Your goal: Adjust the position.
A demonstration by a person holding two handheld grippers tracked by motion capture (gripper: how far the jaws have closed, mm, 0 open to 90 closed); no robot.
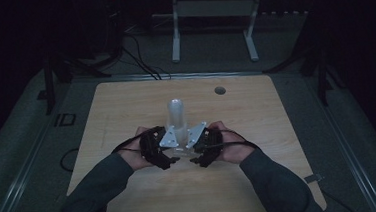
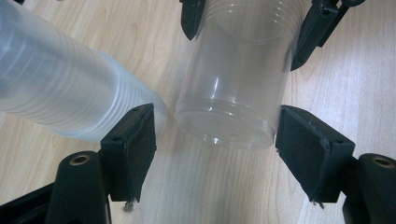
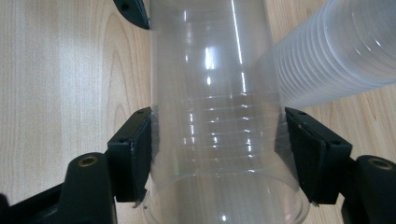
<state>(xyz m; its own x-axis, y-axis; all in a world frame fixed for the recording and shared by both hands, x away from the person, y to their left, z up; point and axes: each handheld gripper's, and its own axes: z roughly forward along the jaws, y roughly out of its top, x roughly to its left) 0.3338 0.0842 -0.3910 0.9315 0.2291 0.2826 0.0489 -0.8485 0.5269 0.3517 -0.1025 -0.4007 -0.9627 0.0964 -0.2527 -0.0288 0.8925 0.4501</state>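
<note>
Cup stack (image 1: 177, 118) stands at 12 o'clock of both tongs, blocking the way forward. Clear cup (image 2: 233, 88) fills the gap between left tongs (image 1: 172, 159) and right tongs (image 1: 196, 160). Bare desk (image 1: 257, 116) lies open at 3, 6 and 9 o'clock.

a dim lab: bare wooden table (image 1: 126, 105), floor cables (image 1: 140, 59), metal stand (image 1: 213, 9).

surface: wooden table (image 1: 132, 200); on it: stack of plastic cups (image 1: 176, 118)
</note>
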